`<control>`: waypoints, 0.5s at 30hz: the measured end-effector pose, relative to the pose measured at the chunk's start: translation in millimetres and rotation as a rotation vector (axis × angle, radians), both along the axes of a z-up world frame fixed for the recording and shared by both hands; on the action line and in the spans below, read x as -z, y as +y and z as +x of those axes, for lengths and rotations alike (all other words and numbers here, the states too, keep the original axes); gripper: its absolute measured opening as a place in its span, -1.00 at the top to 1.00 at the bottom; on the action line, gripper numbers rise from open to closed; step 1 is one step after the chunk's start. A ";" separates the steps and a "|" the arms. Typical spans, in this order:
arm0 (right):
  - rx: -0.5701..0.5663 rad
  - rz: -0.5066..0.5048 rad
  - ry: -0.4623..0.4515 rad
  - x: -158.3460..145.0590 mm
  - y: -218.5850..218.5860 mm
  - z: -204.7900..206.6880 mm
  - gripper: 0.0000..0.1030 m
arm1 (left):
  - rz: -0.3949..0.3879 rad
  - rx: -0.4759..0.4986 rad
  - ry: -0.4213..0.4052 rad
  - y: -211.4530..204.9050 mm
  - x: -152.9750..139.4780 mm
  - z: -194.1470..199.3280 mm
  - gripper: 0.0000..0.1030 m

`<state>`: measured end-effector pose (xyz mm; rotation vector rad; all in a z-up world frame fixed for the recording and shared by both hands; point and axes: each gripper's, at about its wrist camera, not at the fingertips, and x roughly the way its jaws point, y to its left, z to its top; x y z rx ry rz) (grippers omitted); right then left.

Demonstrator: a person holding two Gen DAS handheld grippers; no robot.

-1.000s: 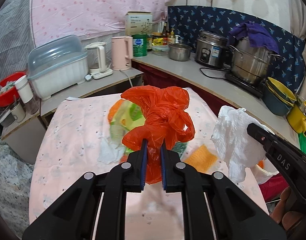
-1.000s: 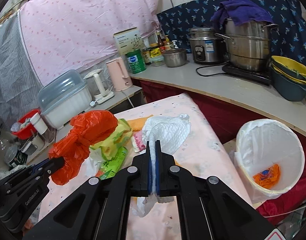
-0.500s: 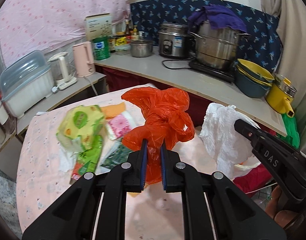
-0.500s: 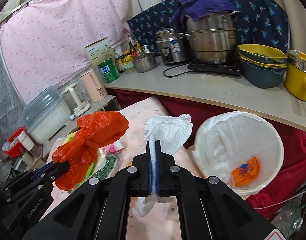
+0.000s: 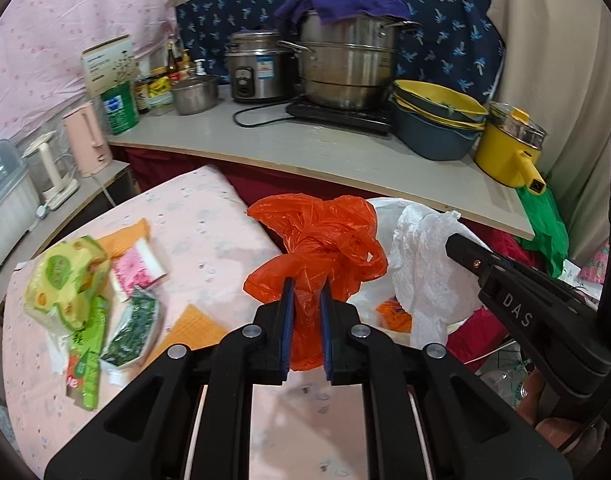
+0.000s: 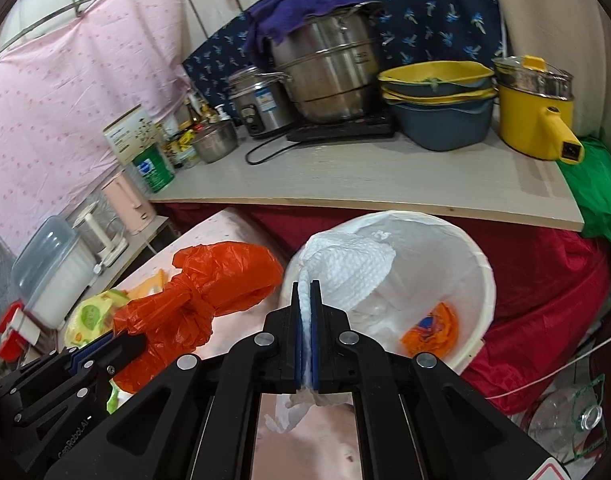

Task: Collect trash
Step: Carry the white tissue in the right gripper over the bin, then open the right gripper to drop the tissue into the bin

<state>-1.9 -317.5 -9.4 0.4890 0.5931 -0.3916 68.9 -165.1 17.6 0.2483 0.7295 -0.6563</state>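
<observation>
The right gripper (image 6: 304, 300) pinches a paper towel (image 6: 351, 268) over the lined bin (image 6: 481, 280) for dropping, while the left gripper (image 5: 305, 300) clamps a knotted orange bag (image 5: 321, 236).

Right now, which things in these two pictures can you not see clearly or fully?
- Bin: in the left view, mostly hidden behind the red bag and the tissue.
- Orange wrapper in the bin: print too small to read in the right view.
- Green packets: text blurred in the left view; the red bag and left gripper cover them in the right view.
- Clear bottle: cut off by the right view's edge.
</observation>
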 end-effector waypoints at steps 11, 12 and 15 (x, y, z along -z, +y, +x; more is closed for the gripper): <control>0.070 0.032 0.051 28.9 -41.4 -2.8 0.94 | 0.013 0.088 0.042 -56.8 21.7 6.0 0.73; 0.074 0.034 0.055 30.9 -43.9 -2.2 0.94 | 0.011 0.092 0.052 -60.0 23.5 6.8 0.71; 0.082 0.034 0.064 35.5 -49.4 0.1 0.91 | 0.018 0.082 0.049 -66.3 28.0 9.5 0.55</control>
